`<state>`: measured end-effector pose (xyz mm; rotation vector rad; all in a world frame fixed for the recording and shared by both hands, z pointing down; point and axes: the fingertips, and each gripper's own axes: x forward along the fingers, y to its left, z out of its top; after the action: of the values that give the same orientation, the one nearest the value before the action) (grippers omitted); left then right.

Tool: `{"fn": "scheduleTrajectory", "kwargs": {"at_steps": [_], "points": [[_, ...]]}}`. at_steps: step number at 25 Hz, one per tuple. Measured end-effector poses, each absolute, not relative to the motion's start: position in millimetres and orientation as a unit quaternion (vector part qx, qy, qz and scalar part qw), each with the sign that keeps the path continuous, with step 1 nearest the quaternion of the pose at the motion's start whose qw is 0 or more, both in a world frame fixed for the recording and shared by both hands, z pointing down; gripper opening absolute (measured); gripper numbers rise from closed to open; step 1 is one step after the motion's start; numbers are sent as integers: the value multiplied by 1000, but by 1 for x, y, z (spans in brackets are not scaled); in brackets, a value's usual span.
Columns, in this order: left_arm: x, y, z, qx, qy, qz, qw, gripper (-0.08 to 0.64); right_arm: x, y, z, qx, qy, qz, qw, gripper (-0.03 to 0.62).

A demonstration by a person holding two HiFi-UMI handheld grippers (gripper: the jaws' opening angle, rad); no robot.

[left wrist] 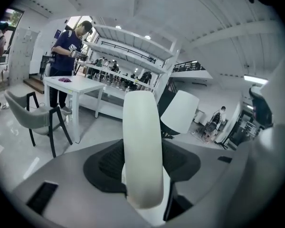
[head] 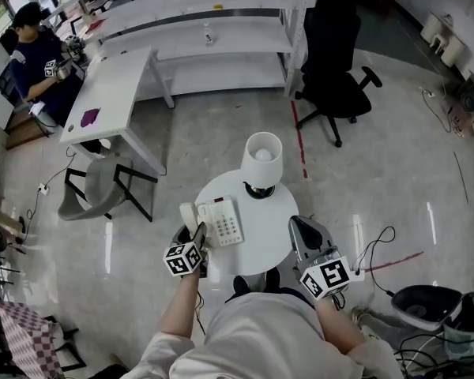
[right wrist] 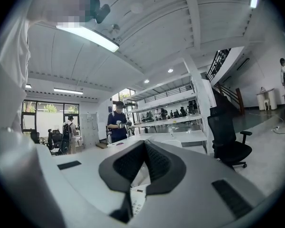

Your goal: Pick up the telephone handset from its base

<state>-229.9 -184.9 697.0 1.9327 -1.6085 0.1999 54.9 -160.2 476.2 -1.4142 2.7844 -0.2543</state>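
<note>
White handset point(left wrist: 142, 146) gripped in left tongs point(head: 199, 231), apparently clear of base point(head: 225, 221) on round surface point(head: 275, 212); right tongs point(right wrist: 143, 146) closed, empty; pickup essentially done.

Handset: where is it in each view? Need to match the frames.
Head view: handset sits left of the phone base, held in the left claw.
Left gripper view: handset is dead centre, upright, clamped between the jaws.
Right gripper view: not in it; only the base's keypad shows behind the jaws.
Shared landmark: person in the dark shirt.
</note>
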Motion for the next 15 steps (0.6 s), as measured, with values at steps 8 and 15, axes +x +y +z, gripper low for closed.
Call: {"fn": "scheduleTrajectory", "kwargs": {"at_steps": [8,15], "points": [[-230,-176,629,763,-593,1,258,227,51,-152,471,-451,889,-79,17,8],[-218,-167,561,807,-552,-65,198,227,43,-152,466,-442,894,-67,19,8]]}}
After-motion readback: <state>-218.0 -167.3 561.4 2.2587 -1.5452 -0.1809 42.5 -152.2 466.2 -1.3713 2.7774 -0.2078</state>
